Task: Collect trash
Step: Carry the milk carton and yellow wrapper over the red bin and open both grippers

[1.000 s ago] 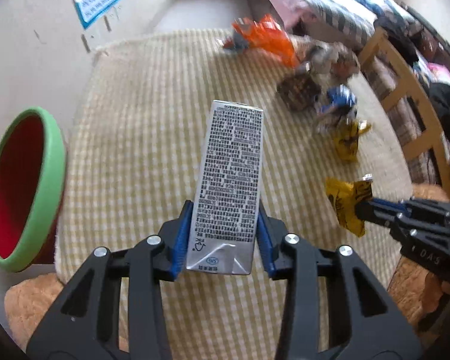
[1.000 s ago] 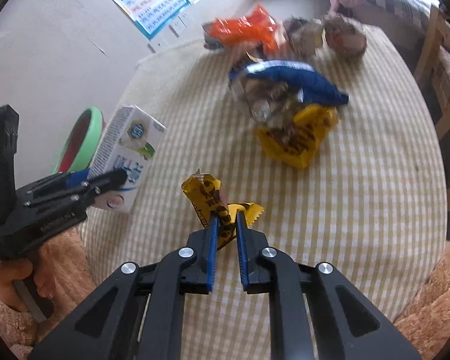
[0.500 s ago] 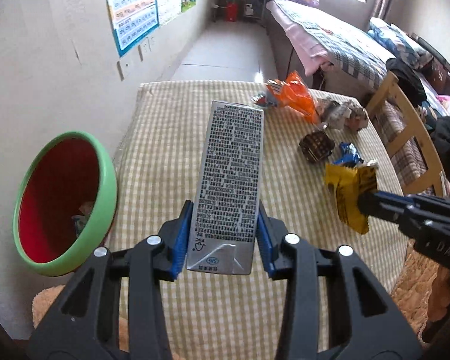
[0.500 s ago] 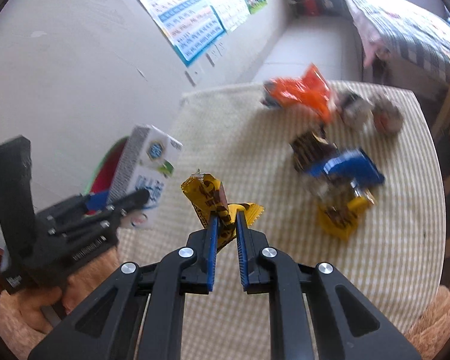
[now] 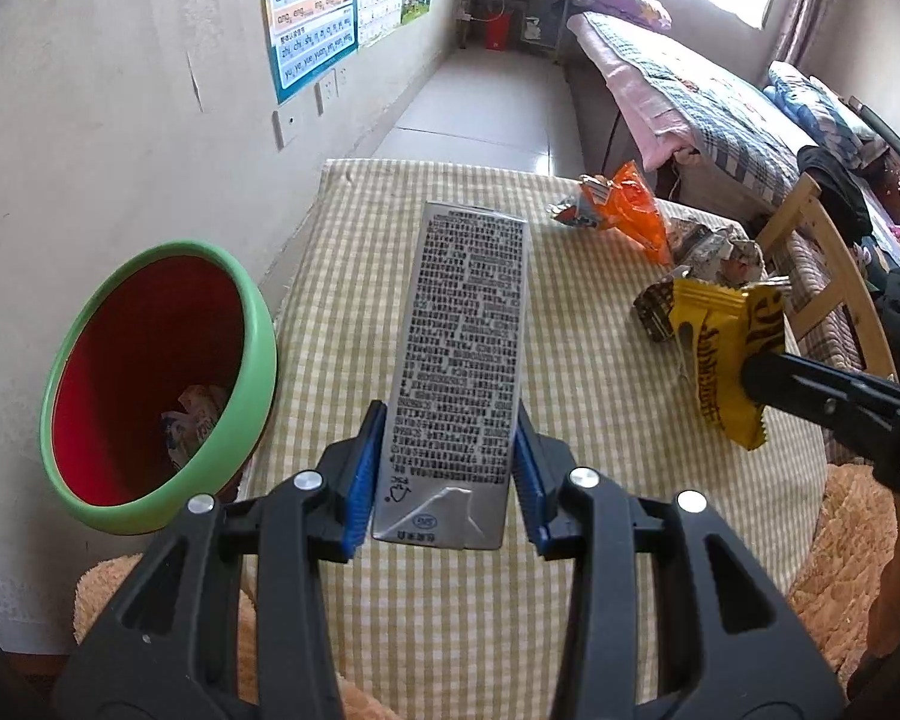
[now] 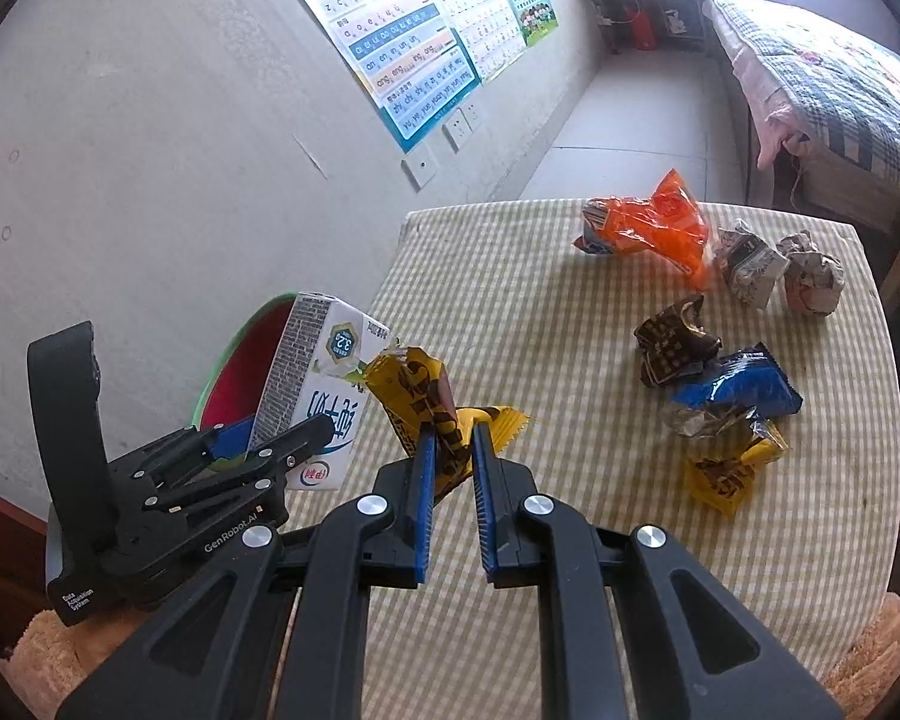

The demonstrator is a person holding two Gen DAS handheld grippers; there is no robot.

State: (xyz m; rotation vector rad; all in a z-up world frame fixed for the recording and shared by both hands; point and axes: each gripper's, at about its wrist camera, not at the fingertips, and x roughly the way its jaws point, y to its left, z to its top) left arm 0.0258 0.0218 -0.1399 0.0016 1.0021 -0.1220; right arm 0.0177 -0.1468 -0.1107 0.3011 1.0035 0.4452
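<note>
My left gripper (image 5: 444, 468) is shut on a white milk carton (image 5: 459, 360), held above the checked tablecloth (image 5: 354, 276); the carton also shows in the right wrist view (image 6: 315, 396). My right gripper (image 6: 450, 450) is shut on a yellow snack wrapper (image 6: 417, 396), which also shows in the left wrist view (image 5: 720, 354). A green bin with a red inside (image 5: 150, 360) stands at the table's left edge, left of the carton, with some trash in it.
On the table lie an orange bag (image 6: 648, 228), two crumpled paper wads (image 6: 774, 270), a brown wrapper (image 6: 672, 342), a blue wrapper (image 6: 738, 384) and a yellow wrapper (image 6: 732, 468). A wall runs on the left. A wooden chair (image 5: 822, 276) and a bed stand to the right.
Both grippers have risen and pulled back from the table with their loads. The bin's inside has come into view on the left, and the yellow wrapper sits nearer the carton.
</note>
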